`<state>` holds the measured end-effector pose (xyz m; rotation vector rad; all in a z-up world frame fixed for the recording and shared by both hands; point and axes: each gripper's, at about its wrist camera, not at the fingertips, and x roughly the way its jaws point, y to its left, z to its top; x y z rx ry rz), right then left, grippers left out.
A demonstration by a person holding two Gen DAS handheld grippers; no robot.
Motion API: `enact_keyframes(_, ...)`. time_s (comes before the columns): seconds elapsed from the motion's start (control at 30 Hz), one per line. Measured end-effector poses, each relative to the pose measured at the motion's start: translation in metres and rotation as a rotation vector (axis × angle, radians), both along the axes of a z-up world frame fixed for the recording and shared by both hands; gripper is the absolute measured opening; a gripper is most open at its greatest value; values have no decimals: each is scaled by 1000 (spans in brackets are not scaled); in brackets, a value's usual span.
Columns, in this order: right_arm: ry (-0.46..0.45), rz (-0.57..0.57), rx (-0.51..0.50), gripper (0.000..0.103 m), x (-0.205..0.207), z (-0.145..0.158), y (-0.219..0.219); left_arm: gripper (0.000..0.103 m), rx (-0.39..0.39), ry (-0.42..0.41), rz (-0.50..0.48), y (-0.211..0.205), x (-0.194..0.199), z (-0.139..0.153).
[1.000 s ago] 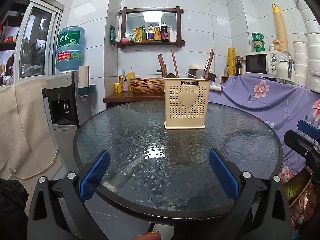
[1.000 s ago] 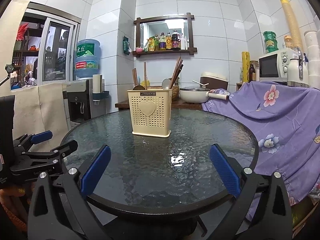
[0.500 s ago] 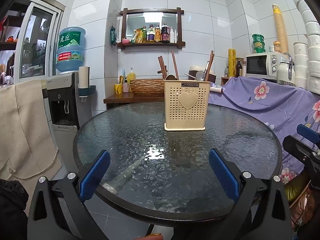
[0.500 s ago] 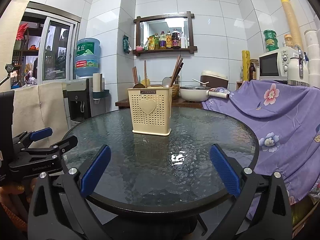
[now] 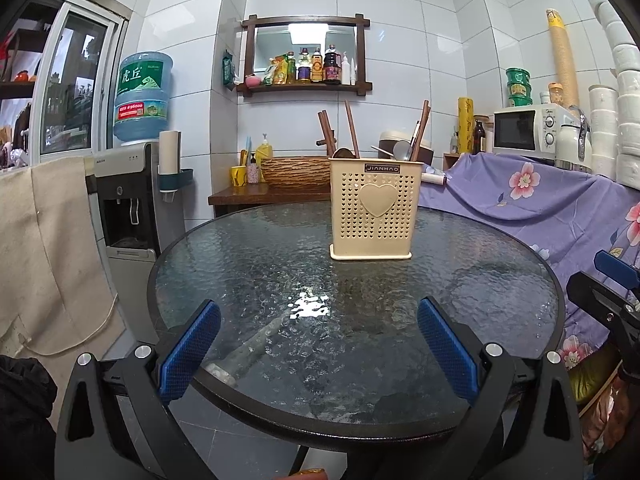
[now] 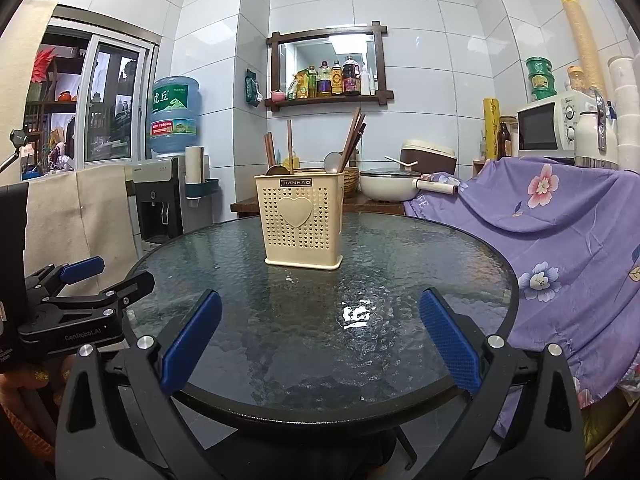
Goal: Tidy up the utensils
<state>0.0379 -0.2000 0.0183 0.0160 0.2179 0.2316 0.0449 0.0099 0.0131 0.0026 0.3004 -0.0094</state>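
A beige perforated utensil holder point(image 5: 375, 216) point(image 6: 302, 226) with a heart on its front stands upright on the round glass table point(image 5: 280, 264) point(image 6: 420, 264). Brown chopsticks point(image 5: 351, 128) point(image 6: 352, 136) and spoons point(image 5: 401, 150) point(image 6: 332, 162) stick out of its top. My left gripper point(image 5: 318, 346) hangs open over the table's near edge, well short of the holder, with nothing between its fingers. My right gripper point(image 6: 320, 344) is open too and holds nothing. Each gripper shows at the side of the other's view.
A purple floral cloth point(image 5: 540, 216) point(image 6: 560, 216) covers furniture to the right of the table. A water dispenser point(image 5: 128, 196) and a beige cloth point(image 5: 40, 248) stand at the left. A low wooden shelf point(image 5: 260, 196) with a woven basket and a white pot point(image 6: 390, 189) lies behind the table.
Both views have shifted only slightly; the holder sits a little lower and closer in the frames. Both grippers have stayed open and have nothing in them.
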Motion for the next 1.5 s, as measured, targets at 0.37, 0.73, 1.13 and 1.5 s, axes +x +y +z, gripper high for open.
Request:
enact_keyframes(0.37, 3, 2, -1, 97, 0, 0, 2, 97, -14, 4, -5, 2, 0, -1)
enact_keyframes(0.73, 8, 3, 0, 97, -1, -3, 2, 97, -11, 3, -6, 1, 0, -1)
enact_keyframes(1.13, 9, 3, 1, 97, -1, -3, 2, 97, -12, -9, -6, 0, -1, 0)
enact_keyframes(1.5, 12, 5, -1, 97, -1, -4, 2, 97, -25, 17, -12, -2, 2, -1)
